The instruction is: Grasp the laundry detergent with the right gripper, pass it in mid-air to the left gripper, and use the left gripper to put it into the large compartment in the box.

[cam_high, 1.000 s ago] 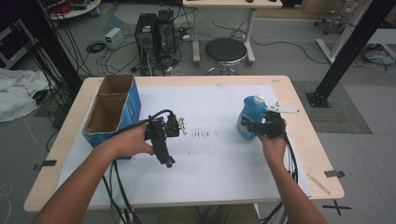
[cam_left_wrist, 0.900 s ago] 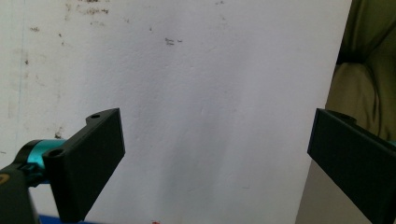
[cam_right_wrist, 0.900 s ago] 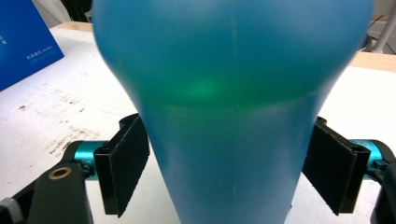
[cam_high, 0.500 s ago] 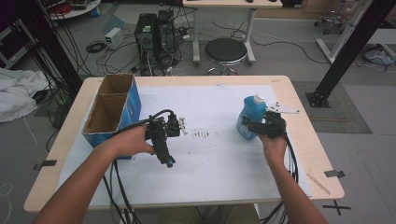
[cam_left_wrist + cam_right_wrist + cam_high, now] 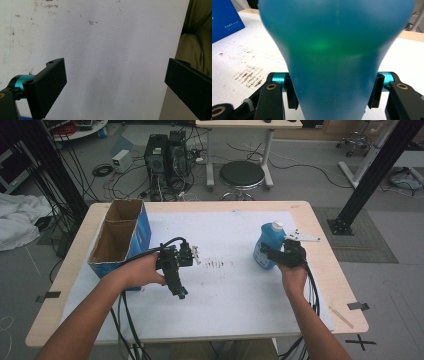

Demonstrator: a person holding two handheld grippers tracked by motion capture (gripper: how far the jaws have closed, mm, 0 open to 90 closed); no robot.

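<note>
Blue plastic bottle (image 5: 270, 240) is standing upright at the counter's (image 5: 235, 315) right side, and the right gripper (image 5: 278, 255) is clamping its body from both sides. Left gripper (image 5: 179, 290) is hovering over the white sheet (image 5: 240, 285), jaws wide apart, beside the cardboard box (image 5: 120, 237).

A robotics lab or workshop. Computer towers (image 5: 167, 155) and tangled cables (image 5: 107, 170) sit on the grey floor beyond a wooden table (image 5: 320, 245), beside a stool (image 5: 242, 174) and black framing struts (image 5: 375, 170).
</note>
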